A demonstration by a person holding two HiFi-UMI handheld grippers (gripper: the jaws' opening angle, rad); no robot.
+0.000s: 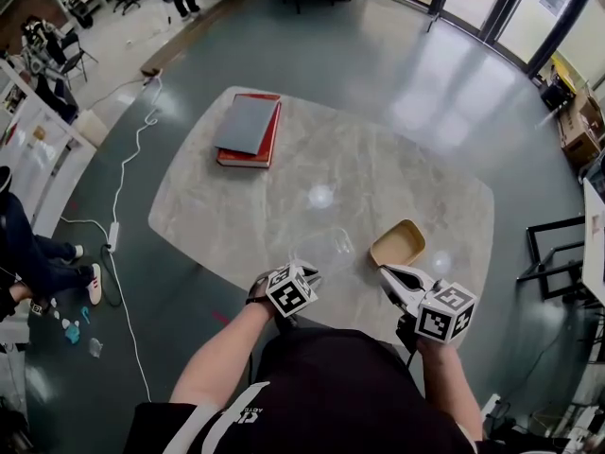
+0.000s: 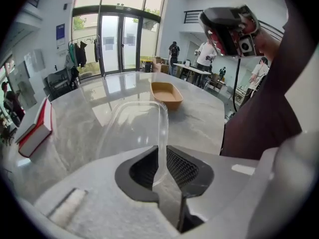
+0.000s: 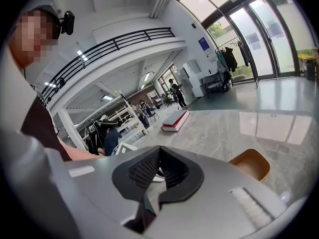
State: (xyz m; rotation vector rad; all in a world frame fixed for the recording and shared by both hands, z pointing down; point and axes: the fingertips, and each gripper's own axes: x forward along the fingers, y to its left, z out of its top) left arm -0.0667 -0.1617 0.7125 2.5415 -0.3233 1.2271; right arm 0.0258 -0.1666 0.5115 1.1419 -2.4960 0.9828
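Clear thin plastic container (image 1: 321,251) at near edge of pale marble worktop (image 1: 378,173), rim nipped edge-on in left claw (image 2: 164,166), pads closed on it. Stacked grey and red books (image 1: 248,130) at far left, well apart. Brown oval paper tray (image 1: 397,244) just right of container. Right claw (image 3: 152,176) near tray, pads together, empty.
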